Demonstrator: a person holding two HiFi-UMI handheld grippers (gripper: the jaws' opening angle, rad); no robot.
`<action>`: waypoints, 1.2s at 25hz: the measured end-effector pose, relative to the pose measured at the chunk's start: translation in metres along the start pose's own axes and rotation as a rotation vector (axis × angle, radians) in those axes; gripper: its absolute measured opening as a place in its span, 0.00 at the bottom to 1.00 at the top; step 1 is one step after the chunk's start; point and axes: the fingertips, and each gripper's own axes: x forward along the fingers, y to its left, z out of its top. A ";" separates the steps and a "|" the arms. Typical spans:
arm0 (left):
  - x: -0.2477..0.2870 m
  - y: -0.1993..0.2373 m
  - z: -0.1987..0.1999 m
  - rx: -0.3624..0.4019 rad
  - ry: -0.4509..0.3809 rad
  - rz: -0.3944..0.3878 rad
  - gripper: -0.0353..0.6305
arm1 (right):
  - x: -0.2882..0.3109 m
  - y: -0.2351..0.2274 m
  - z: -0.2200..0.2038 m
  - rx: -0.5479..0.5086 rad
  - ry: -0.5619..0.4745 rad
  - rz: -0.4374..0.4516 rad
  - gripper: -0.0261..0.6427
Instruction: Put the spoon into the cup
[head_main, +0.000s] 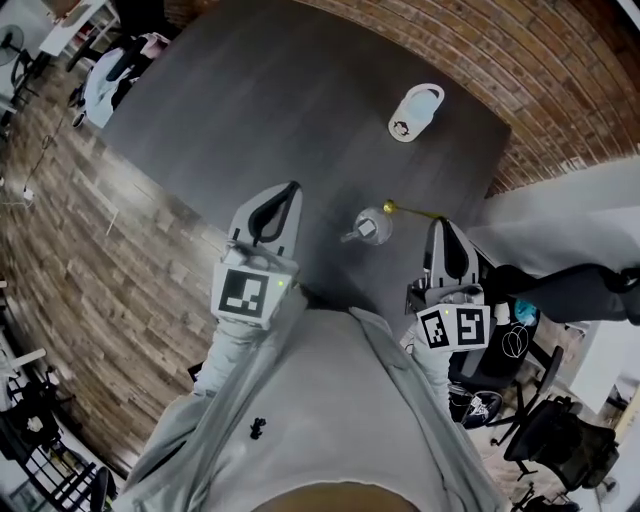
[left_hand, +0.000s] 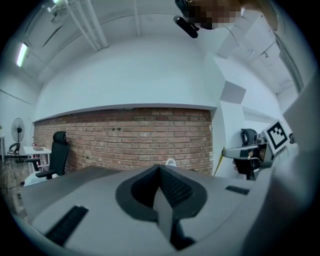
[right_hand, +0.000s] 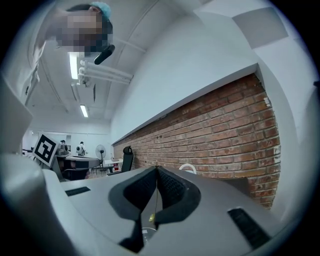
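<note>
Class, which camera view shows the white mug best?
Head view: the white mug is in full view, unobstructed, on the dark table. The two gripper views each show only a sliver of its top.

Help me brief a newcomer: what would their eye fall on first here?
The right gripper stands out, fingers shut on a thin yellow spoon that reaches toward a small clear cup on the dark table. The left gripper is alongside, shut and empty. A white mug sits farther back by the brick wall.

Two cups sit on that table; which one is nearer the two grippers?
The clear cup, with the gold spoon close by it; the white mug stands much farther away.
</note>
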 end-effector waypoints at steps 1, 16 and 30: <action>0.004 -0.001 -0.001 0.002 0.004 -0.012 0.08 | 0.000 -0.001 0.000 0.005 0.000 -0.007 0.07; 0.051 -0.015 0.013 0.021 -0.002 -0.216 0.08 | -0.010 -0.016 0.002 0.032 0.000 -0.188 0.07; 0.070 -0.029 -0.003 -0.002 0.042 -0.294 0.08 | -0.003 -0.011 -0.033 0.122 0.074 -0.191 0.07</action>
